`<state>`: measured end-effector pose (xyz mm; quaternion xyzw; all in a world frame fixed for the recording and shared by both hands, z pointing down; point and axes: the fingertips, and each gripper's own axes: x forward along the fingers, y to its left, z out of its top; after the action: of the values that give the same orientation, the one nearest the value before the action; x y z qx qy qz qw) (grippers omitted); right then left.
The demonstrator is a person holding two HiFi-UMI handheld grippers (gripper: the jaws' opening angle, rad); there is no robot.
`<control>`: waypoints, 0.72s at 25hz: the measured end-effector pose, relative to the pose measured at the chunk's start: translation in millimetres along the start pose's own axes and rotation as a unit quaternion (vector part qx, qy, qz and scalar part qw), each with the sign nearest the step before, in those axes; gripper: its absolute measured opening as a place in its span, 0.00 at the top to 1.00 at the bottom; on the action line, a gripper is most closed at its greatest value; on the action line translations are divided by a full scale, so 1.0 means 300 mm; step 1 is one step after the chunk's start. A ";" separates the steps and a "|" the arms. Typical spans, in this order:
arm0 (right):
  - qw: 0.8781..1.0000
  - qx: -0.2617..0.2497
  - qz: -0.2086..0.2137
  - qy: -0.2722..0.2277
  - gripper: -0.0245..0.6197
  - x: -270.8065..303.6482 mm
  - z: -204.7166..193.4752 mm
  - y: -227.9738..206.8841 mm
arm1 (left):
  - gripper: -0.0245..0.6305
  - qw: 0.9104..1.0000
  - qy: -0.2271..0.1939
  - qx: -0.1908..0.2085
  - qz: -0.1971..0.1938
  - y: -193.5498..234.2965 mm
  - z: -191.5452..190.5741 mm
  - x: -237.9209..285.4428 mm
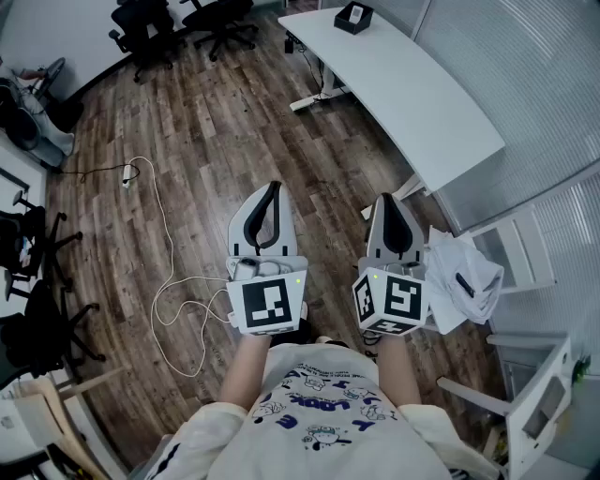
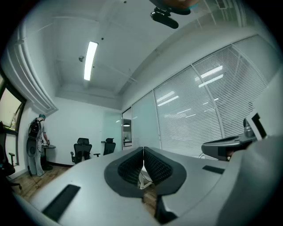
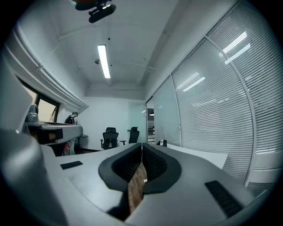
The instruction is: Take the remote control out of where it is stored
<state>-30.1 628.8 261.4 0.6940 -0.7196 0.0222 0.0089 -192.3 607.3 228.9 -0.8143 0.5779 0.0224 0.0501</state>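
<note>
Cable (image 1: 167, 272) lies looped on the wooden floor (image 1: 216, 141), well left of the table (image 1: 412, 94) and just left of where I stand. My left gripper (image 1: 274, 187) hangs over bare floor, well apart from the table, its fingers (image 2: 130, 167) pressed together with nothing between them. My right gripper (image 1: 389, 200) is beside it, nearer the table's near end, and its fingers (image 3: 152, 164) are pressed together too, on nothing.

I cannot see the remote control in any view. My guess is that it sits in the black box (image 1: 353, 17) at the table's far end, close to the edge. The box is too small here to show what it holds. Right of the table's near end, a white chair (image 1: 511, 246) carries a heap of white cloth (image 1: 450, 258) with something dark on it that I cannot identify.

What could go wrong: a step to the left could catch my foot in the cable. Arriving with the fingers closed, I would shove the box rather than reach in, and so near the edge it could slide off. I could also mistake the dark thing on the cloth for the remote.
</note>
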 end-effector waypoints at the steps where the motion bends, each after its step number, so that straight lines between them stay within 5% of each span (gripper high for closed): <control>1: 1.000 0.000 0.000 0.000 0.91 0.001 -0.001 -0.005 | 0.94 1.000 0.000 0.000 0.000 -0.004 0.001 0.001; 18: 1.000 0.014 -0.011 0.003 0.91 0.111 -0.020 -0.003 | 0.94 1.000 0.003 -0.004 -0.012 0.041 -0.028 0.101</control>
<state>-30.4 595.8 268.9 0.7017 -0.7117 0.0338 0.0017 -193.9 573.9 233.7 -0.8214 0.5681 0.0213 0.0458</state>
